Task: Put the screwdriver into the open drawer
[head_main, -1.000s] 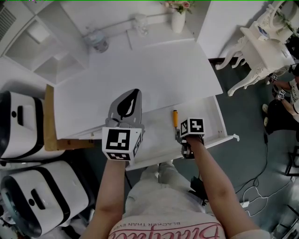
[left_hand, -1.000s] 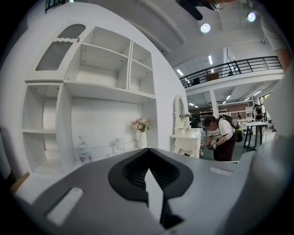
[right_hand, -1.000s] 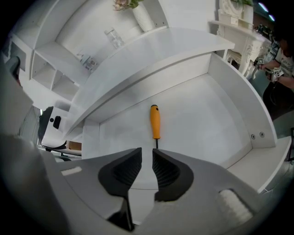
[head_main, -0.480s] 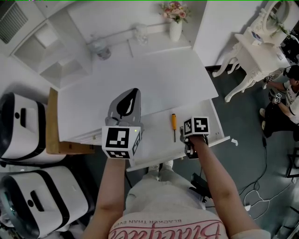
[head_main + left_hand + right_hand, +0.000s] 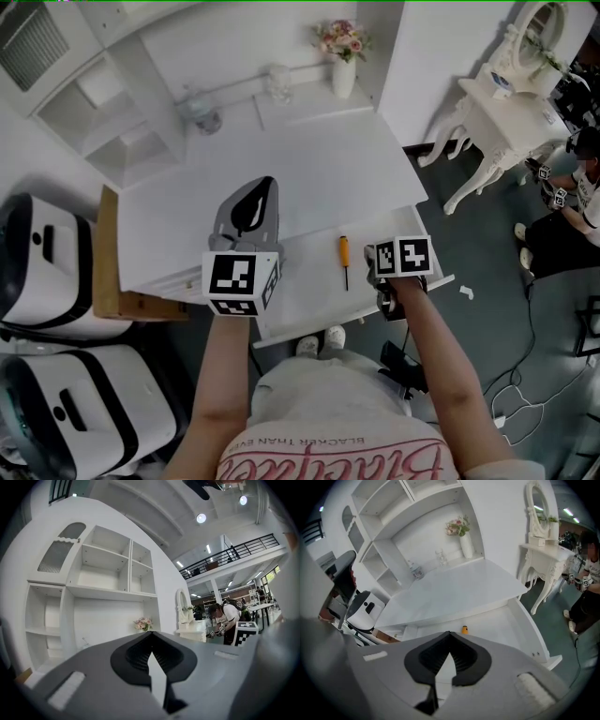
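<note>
two hand-held grippers show in the lower half of the head view. the left hand-held gripper (image 5: 265, 186) sits left of centre, above the front edge of the white table (image 5: 309, 159), pointing toward the top of the frame. in its own view its jaws are closed tip to tip with nothing between them. just right of it the open drawer (image 5: 305, 286) juts out from under the table toward the bottom of the frame. the screwdriver (image 5: 343, 261) lies loose on the drawer floor, near the middle. its orange handle is toward the table and its dark shaft toward the drawer's front wall. to its right, near but not touching it, the right hand-held gripper (image 5: 449, 634) hangs over the drawer's right end, tilted downward. its jaws are pressed together and empty, and the orange handle end peeks just above their tips in the right gripper view. at the far upper right stands a white dressing table (image 5: 497, 108), with a person (image 5: 574, 202) at the frame's right edge.
</note>
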